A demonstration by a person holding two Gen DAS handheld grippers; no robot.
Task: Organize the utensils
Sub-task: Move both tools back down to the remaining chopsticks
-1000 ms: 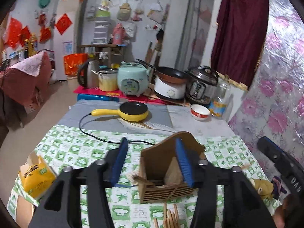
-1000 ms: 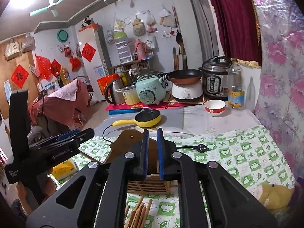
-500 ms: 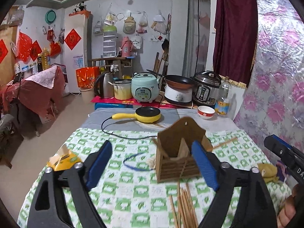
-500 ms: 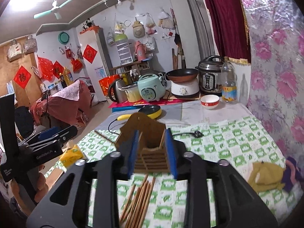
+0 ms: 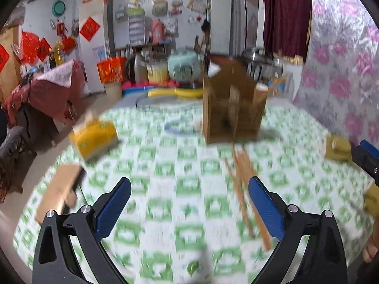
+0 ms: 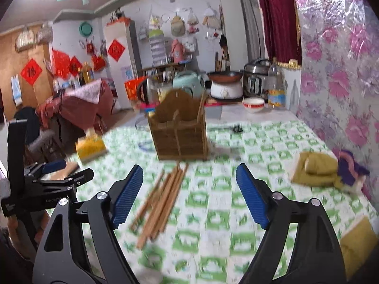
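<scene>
1. Chopsticks [image 6: 163, 196] lay loose in a bundle on the green-checked tablecloth [image 6: 213, 213] as we held our right gripper [image 6: 189, 196] above them, its jaws opening with nothing between the blue pads.
2. We kept our left gripper [image 5: 189, 206] over the same cloth, its jaws opening wide and empty; the chopsticks [image 5: 244, 189] ran just beside its right pad, though blur hid whether they touched.
3. Beyond the sticks stood the wooden utensil holder [image 6: 180, 132], upright on the table, one chopstick leaning out of its right compartment.
4. We saw a yellow box [image 6: 90, 146] to the holder's left, near the table edge, and a mustard cloth [image 6: 315, 170] well to its right.
5. At the far end of the table we could make out a white bowl [image 6: 253, 104], a plastic bottle [image 6: 276, 87] and several cookers.
</scene>
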